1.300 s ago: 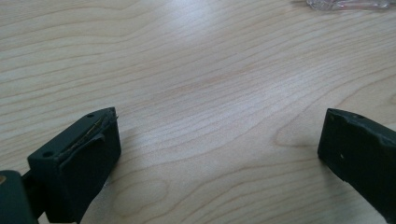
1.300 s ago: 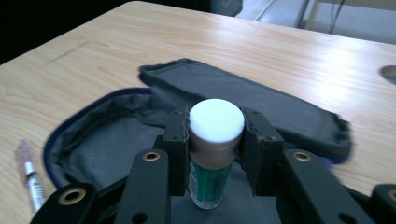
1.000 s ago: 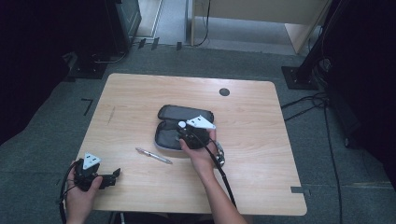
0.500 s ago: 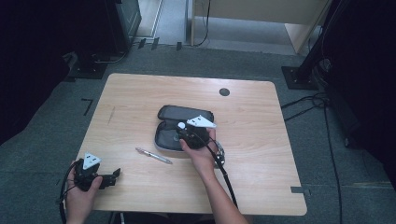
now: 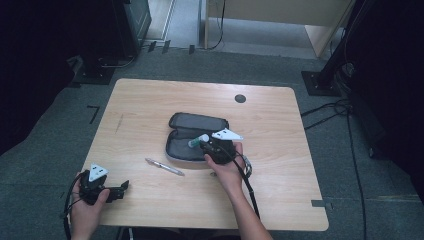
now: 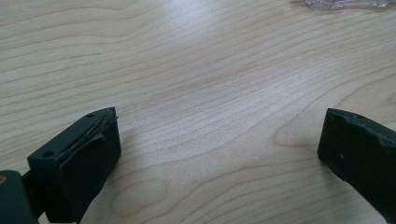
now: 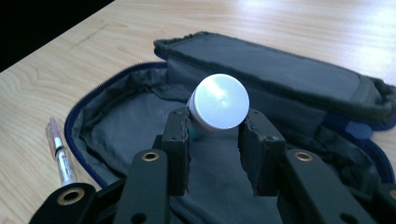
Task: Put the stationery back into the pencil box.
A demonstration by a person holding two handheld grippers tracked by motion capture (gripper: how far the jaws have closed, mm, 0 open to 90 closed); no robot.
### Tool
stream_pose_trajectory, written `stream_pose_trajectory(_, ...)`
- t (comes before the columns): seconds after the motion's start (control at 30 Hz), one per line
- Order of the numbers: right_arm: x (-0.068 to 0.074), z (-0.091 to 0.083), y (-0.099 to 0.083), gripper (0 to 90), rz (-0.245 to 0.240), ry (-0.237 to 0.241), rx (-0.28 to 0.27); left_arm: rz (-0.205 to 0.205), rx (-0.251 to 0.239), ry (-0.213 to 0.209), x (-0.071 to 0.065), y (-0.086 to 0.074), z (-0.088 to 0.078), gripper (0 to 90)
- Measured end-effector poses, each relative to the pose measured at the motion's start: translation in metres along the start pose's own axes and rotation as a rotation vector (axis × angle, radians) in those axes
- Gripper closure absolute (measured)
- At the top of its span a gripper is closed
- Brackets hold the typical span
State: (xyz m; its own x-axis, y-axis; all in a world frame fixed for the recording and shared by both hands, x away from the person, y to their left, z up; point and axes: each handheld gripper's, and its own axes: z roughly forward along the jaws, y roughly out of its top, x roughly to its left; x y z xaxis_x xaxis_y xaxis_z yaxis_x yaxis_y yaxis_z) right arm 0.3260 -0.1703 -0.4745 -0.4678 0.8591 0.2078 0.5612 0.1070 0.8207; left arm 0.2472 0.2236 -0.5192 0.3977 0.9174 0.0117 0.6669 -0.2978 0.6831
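Gripping one white-capped tube [image 7: 219, 105] over one pouch [image 7: 289, 77], right tool [image 7: 217, 133], one pen [image 7: 60, 151], left tool [image 6: 219, 144] released.

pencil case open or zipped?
Open. The pencil case lies unzipped with its flap folded back and the grey lining bare; the right gripper holds a white-capped tube over it.

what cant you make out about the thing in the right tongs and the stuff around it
- Capped tube in the right tongs: right gripper view, its body sits behind the white cap; its printing is too small in the high view.
- Pen: right gripper view, lower end hidden by the tongs.
- Pencil case: high view, near half partly covered by the right hand.
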Motion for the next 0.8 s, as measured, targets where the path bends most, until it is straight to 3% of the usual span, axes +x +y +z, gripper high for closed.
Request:
stream_pose_trajectory(0.3, -0.013, 0.001, -0.003, 65.5, 0.021, -0.003, 0.032, -0.001, 0.0, 0.0, 0.0, 0.0, 0.0, 0.0)
stream_pose_trajectory(0.53, -0.023, 0.013, -0.003, 68.0, 0.049, -0.034, 0.075, -0.001, 0.0, 0.0, 0.0, 0.0, 0.0, 0.0)
stream_pose_trajectory(0.63, -0.019, 0.014, -0.002, 68.6, 0.058, -0.035, 0.066, -0.001, 0.0, -0.001, 0.0, 0.0, 0.0, 0.0)
stream_pose_trajectory(0.8, -0.006, 0.006, 0.001, 68.6, 0.027, -0.022, 0.022, -0.001, 0.0, 0.0, 0.0, 0.0, 0.0, 0.0)
